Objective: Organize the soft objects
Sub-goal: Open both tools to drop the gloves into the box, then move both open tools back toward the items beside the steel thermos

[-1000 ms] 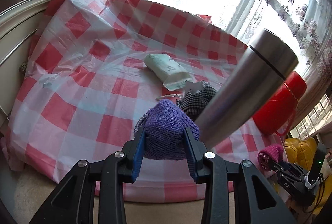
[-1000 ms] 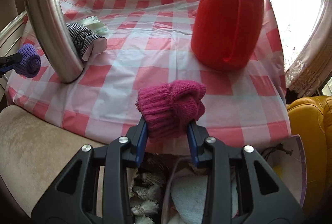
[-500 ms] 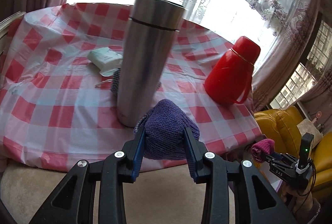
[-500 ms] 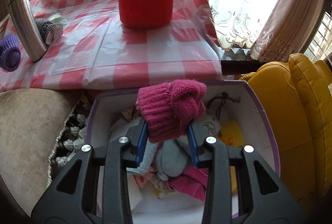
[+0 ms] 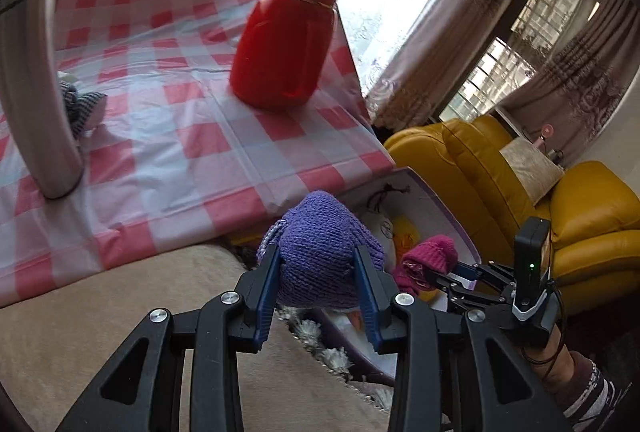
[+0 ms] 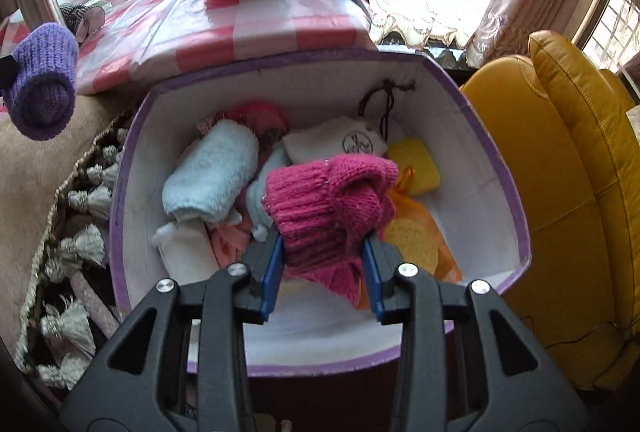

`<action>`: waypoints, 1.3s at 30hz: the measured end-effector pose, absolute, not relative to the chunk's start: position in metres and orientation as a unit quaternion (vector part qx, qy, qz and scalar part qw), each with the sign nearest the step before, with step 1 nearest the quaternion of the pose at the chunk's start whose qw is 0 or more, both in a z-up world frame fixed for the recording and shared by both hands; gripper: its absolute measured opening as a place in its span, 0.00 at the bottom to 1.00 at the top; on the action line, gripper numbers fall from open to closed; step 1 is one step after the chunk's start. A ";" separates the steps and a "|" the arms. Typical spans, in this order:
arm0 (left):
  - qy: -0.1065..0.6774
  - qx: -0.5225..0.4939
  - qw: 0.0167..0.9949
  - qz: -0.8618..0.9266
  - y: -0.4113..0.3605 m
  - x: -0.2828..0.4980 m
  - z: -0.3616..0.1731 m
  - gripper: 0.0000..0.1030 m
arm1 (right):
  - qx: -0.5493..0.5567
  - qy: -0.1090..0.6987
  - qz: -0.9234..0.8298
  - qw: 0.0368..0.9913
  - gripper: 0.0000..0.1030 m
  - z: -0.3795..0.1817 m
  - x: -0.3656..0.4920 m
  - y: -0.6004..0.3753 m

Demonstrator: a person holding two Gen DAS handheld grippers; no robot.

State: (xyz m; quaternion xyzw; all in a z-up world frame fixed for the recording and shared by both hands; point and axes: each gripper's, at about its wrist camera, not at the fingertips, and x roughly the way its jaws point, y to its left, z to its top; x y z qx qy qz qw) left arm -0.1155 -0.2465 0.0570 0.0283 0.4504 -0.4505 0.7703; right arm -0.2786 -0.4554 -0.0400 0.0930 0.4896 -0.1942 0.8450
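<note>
My left gripper (image 5: 318, 274) is shut on a purple knitted roll (image 5: 320, 248), held in the air beside the table edge, just left of the box; the roll also shows in the right wrist view (image 6: 42, 95). My right gripper (image 6: 322, 260) is shut on a pink knitted roll (image 6: 332, 203) and holds it over the open purple-rimmed box (image 6: 508, 191). The box holds several soft items, among them a light blue towel roll (image 6: 212, 175) and a white pouch (image 6: 332, 141). In the left wrist view the pink roll (image 5: 428, 260) and box (image 5: 436, 203) sit lower right.
A checkered tablecloth table (image 5: 192, 135) carries a red flask (image 5: 288, 39), a steel flask (image 5: 32, 91) and a black-and-white checked cloth roll (image 5: 82, 107). A beige fringed seat (image 5: 100, 312) lies below. A yellow sofa (image 6: 560, 159) stands right of the box.
Both grippers have swung right and down from the table toward the box. The pink roll is now lower over the box's contents. The purple roll has come to the box's left side.
</note>
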 end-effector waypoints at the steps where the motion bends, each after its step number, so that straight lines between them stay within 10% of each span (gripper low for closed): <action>1: 0.453 0.033 0.764 -0.458 -0.253 -0.121 0.056 0.36 | 0.095 0.491 -0.194 0.844 0.39 -0.043 -0.283 -0.456; 8: 0.468 0.057 0.732 -0.491 -0.283 -0.145 0.048 0.37 | 0.099 0.494 -0.197 0.841 0.43 -0.044 -0.294 -0.456; 14: 0.488 0.072 0.687 -0.533 -0.306 -0.164 0.040 0.46 | 0.097 0.486 -0.215 0.842 0.66 -0.039 -0.295 -0.459; 17: 0.486 0.083 0.685 -0.536 -0.309 -0.169 0.038 0.59 | 0.097 0.484 -0.216 0.843 0.66 -0.037 -0.293 -0.459; 39: 0.471 0.046 0.755 -0.453 -0.241 -0.127 0.048 0.59 | 0.076 0.461 -0.182 0.865 0.66 -0.019 -0.258 -0.427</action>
